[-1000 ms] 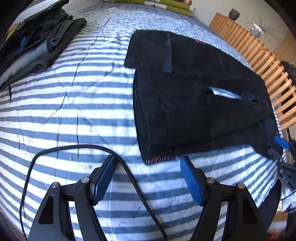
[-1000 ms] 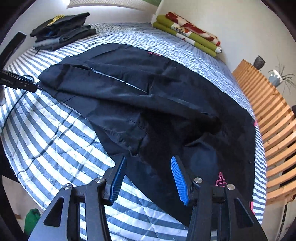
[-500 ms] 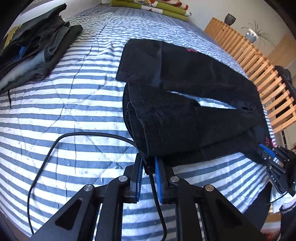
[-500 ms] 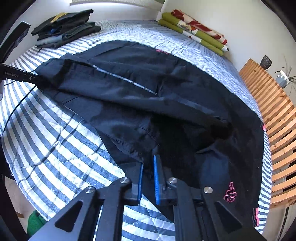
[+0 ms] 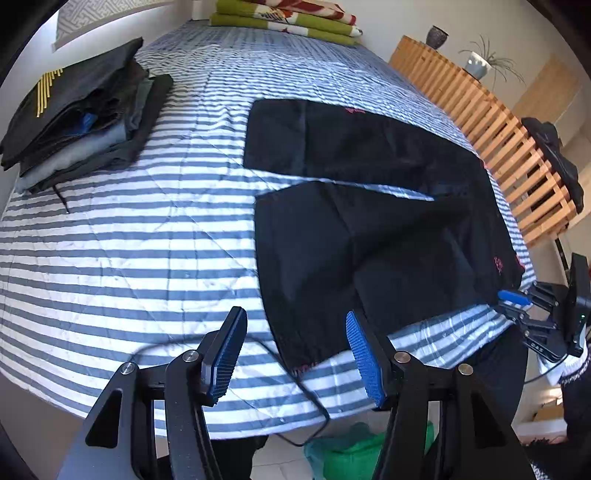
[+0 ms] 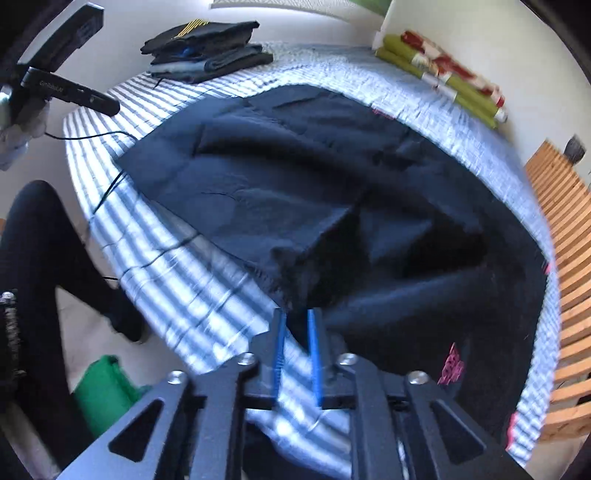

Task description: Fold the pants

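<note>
Black pants (image 5: 369, 236) lie spread on the striped bed (image 5: 129, 240), two legs side by side with a strip of sheet showing between them. My left gripper (image 5: 295, 314) hovers above the near leg's hem (image 5: 303, 363). Its jaws are opening wide and the pads press on nothing. In the right wrist view my right gripper (image 6: 296, 313) sits just short of a bunched fabric edge (image 6: 291, 291). Its jaws are opening with a narrow gap, and only striped sheet shows between the pads. The left wrist view shows the right gripper (image 5: 511, 297) at the pants' right edge.
A stack of folded dark clothes (image 5: 81, 122) sits at the bed's far left. Folded green and red blankets (image 5: 288, 22) lie at the head. A wooden slatted frame (image 5: 517, 147) runs along the right. A black cable (image 5: 295, 373) crosses the near edge. A green bag (image 5: 351, 450) and a person's leg (image 6: 48, 258) are below.
Half a second ago both grippers were shut on the pants' edges. Both have let go: the left one has risen and opened wide, the right one has opened slightly and swung.
</note>
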`<state>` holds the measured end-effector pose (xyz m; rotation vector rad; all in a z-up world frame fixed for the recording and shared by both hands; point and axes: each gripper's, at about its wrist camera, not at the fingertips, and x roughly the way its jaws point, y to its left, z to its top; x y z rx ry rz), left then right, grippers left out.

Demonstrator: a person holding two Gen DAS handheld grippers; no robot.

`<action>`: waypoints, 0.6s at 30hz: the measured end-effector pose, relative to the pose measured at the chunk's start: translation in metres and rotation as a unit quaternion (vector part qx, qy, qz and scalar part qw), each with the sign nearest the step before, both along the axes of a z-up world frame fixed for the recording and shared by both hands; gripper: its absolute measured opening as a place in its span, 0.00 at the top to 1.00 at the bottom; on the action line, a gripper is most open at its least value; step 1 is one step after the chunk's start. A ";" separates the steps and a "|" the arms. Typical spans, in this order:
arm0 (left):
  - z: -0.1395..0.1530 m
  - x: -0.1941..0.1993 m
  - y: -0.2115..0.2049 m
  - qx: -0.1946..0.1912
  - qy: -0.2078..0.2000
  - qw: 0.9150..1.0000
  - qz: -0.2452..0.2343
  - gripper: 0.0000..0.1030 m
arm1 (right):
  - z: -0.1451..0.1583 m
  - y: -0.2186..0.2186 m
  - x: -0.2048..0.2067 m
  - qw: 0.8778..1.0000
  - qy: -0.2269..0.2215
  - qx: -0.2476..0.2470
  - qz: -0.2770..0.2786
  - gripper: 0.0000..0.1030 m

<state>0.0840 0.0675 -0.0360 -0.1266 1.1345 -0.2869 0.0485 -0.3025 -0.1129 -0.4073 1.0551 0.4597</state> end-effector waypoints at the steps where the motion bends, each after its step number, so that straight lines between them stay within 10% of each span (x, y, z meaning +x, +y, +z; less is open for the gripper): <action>1: 0.001 0.002 0.003 -0.004 -0.005 1.000 0.010 0.42 | 0.004 -0.004 0.001 1.000 -0.003 0.011 -0.010 0.80; 11: -0.031 0.058 -0.052 -0.041 0.006 0.999 -0.020 0.42 | 0.018 -0.087 0.016 0.974 -0.035 0.066 -0.215 0.71; 13: -0.038 0.063 -0.063 -0.041 0.009 0.999 -0.033 0.42 | 0.017 -0.129 0.007 0.953 -0.042 0.066 -0.291 0.56; 18: -0.049 0.054 -0.084 -0.018 0.004 0.998 -0.058 0.42 | 0.007 -0.237 -0.022 0.885 -0.022 0.075 -0.459 0.55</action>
